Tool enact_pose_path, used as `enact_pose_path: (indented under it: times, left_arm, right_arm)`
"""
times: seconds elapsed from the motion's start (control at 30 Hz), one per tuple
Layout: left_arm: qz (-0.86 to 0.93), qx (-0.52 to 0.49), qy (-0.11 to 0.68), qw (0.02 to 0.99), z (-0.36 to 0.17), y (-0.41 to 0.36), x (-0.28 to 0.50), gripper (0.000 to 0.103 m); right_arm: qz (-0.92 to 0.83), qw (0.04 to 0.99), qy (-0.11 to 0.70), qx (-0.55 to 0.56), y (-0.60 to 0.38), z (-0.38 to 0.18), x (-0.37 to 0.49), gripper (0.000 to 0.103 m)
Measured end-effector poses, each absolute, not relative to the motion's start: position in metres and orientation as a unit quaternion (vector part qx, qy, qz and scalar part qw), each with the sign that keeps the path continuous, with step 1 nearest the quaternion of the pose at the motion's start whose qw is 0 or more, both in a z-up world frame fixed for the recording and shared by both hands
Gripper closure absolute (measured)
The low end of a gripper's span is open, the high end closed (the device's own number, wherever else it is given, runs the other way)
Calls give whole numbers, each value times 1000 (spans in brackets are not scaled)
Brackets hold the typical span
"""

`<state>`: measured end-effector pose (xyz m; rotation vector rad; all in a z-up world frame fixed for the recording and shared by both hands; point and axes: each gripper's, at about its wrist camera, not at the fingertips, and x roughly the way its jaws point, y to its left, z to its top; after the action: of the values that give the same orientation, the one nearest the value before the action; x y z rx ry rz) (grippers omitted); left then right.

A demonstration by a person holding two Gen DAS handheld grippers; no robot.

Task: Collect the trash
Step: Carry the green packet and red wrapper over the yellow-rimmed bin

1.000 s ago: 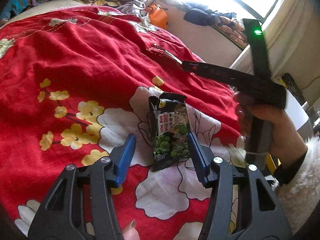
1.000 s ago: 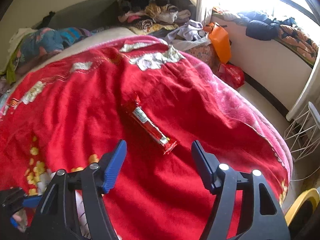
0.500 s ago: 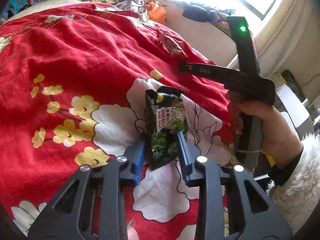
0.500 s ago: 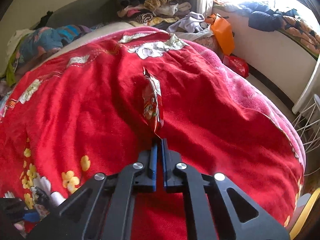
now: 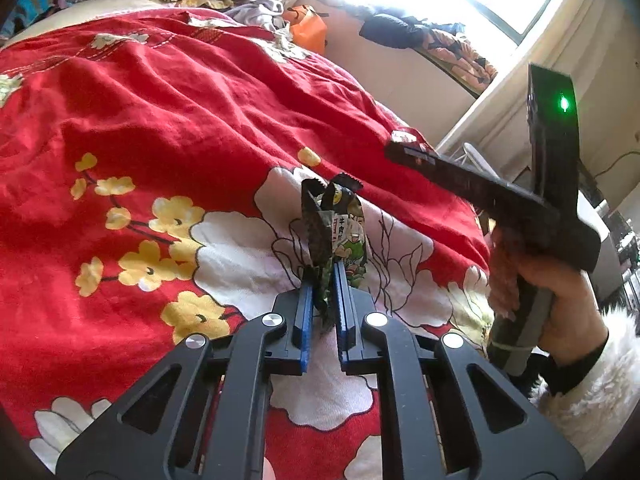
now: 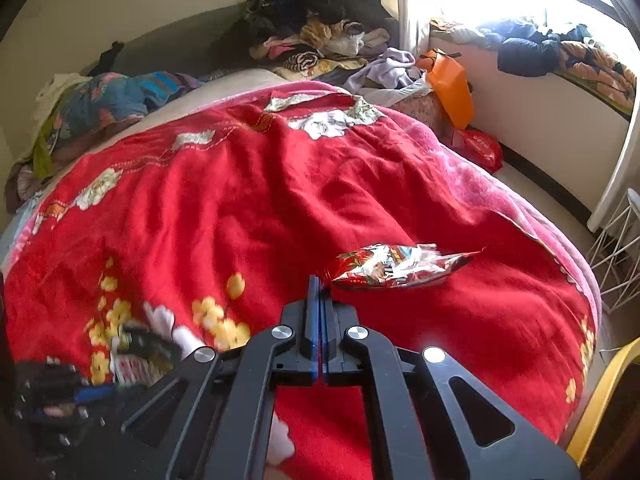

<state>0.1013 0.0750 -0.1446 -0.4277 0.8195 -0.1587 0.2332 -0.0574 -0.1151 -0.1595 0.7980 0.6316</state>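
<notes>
On the red flowered blanket [image 5: 168, 92], a green snack packet [image 5: 346, 226] stands crumpled upright between the blue pads of my left gripper [image 5: 325, 276]. Its jaws are closing and the pads press on the packet's lower end. My right gripper [image 6: 320, 282] is shut on the corner of a crinkled red foil wrapper [image 6: 396, 266], which sticks out to the right just above the blanket. In the left wrist view a hand holds the right gripper [image 5: 396, 146] up at the right, beyond the packet. The left gripper and its packet [image 6: 144, 344] show blurred at the right wrist view's lower left.
Piled clothes [image 6: 312, 40] lie at the bed's far end. An orange bag [image 6: 448, 84] and a red bag [image 6: 480, 148] sit beside the bed under the window ledge. A white wire rack [image 6: 616, 248] and a yellow chair edge [image 6: 600, 392] stand at the right.
The left jaws closed in from either side of the flat green packet and squeezed it upright. The right jaws shut on the red wrapper, lifted it off the blanket, and it swung to the right.
</notes>
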Motion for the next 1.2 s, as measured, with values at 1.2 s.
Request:
enact_pose_path:
  times: [1.2]
  left_arm:
    - [-114, -155, 333, 923, -72, 40, 91, 98]
  right_arm:
    - [313, 895, 318, -4, -137, -51, 154, 102]
